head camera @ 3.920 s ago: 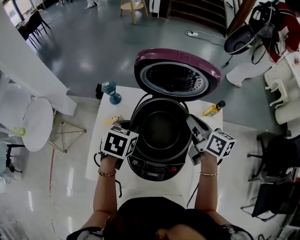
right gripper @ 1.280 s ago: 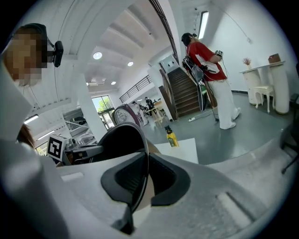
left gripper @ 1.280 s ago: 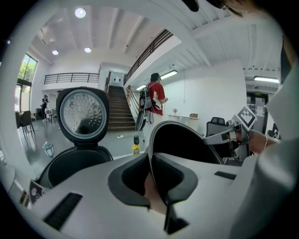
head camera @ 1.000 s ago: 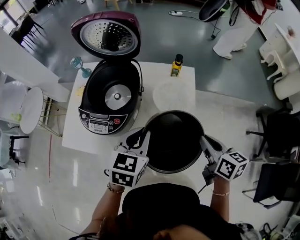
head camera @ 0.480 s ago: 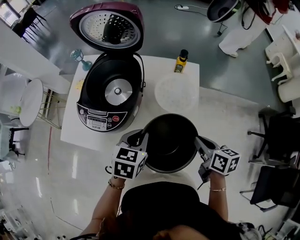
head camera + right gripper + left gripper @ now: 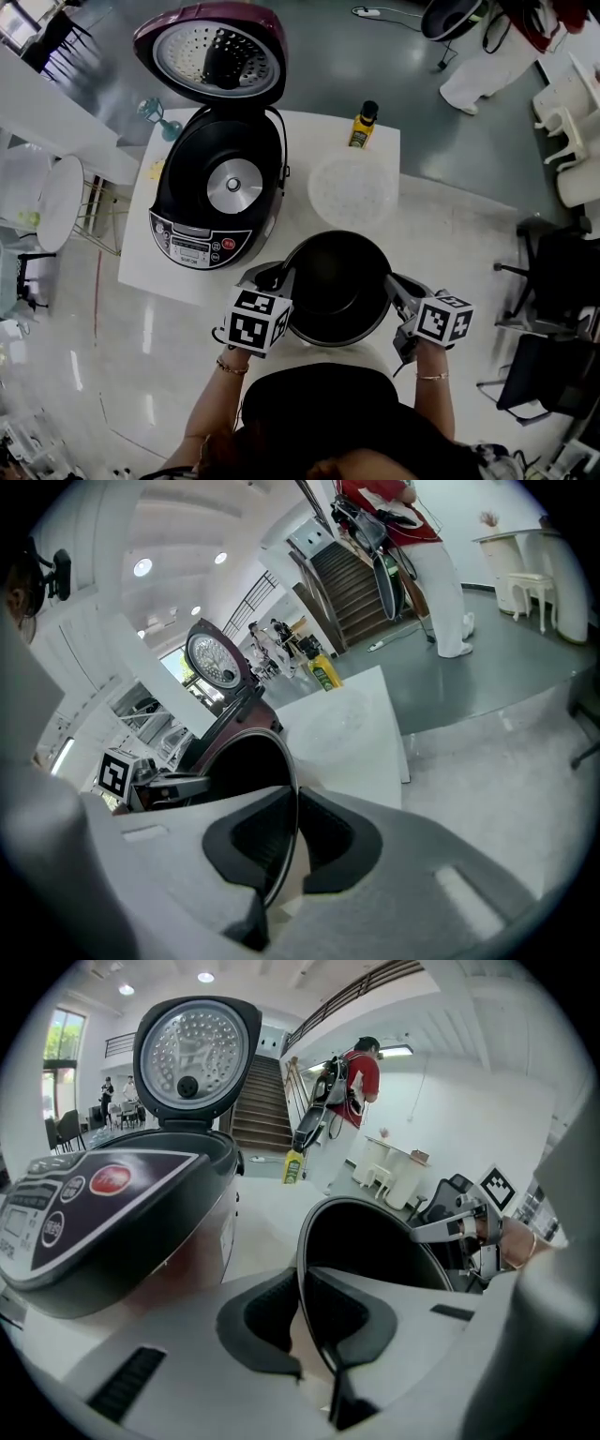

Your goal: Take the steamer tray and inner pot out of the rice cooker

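The black inner pot [image 6: 337,286] hangs over the near edge of the white table [image 6: 427,225], held between both grippers. My left gripper [image 6: 281,278] is shut on the pot's left rim [image 6: 302,1279]. On the opposite rim [image 6: 292,817], my right gripper [image 6: 394,288] is also shut. The rice cooker [image 6: 217,192] stands at the table's left with its maroon lid [image 6: 211,52] up and its cavity bare. The translucent steamer tray [image 6: 353,187] lies on the table behind the pot. Whether the pot touches the table I cannot tell.
A yellow bottle [image 6: 363,125] stands at the table's far edge behind the tray. A teal glass [image 6: 155,117] stands at the far left corner. Chairs [image 6: 553,272] and a person [image 6: 478,66] are to the right, and a round white stool [image 6: 61,220] to the left.
The pot has come out of the cooker and been carried right, to the table's front. Over the last second it sank lower with both grippers still on it.
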A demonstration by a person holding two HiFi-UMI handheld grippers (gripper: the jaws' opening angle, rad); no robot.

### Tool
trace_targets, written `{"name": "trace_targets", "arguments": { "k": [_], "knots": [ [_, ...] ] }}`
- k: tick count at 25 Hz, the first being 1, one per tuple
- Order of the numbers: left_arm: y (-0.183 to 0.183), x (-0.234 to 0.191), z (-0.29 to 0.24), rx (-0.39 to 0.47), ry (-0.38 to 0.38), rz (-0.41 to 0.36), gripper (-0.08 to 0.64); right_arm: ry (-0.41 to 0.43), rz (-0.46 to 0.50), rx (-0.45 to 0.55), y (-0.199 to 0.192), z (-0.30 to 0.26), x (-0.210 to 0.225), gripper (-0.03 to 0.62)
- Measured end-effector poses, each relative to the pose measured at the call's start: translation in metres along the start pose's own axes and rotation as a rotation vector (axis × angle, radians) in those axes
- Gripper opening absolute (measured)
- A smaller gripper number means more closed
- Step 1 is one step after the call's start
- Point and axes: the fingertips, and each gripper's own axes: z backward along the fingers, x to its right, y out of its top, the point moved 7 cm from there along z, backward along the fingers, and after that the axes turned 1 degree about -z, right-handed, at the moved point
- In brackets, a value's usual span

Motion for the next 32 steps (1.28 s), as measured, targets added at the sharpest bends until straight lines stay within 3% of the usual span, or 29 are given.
{"name": "trace_targets", "arguments": {
  "k": [22,32],
  "knots": [
    [0.000,-0.017,-0.023,-0.080,-0.023,0.048,0.031,0.020,-0.044,0.003,0.016,-0.014,0.005,0.029],
    [0.000,-0.018,-0.025,-0.047,-0.024,0.061,0.031,0.026,-0.049,0.022,0.018,-0.015,0.005,0.030]
  ]
}}
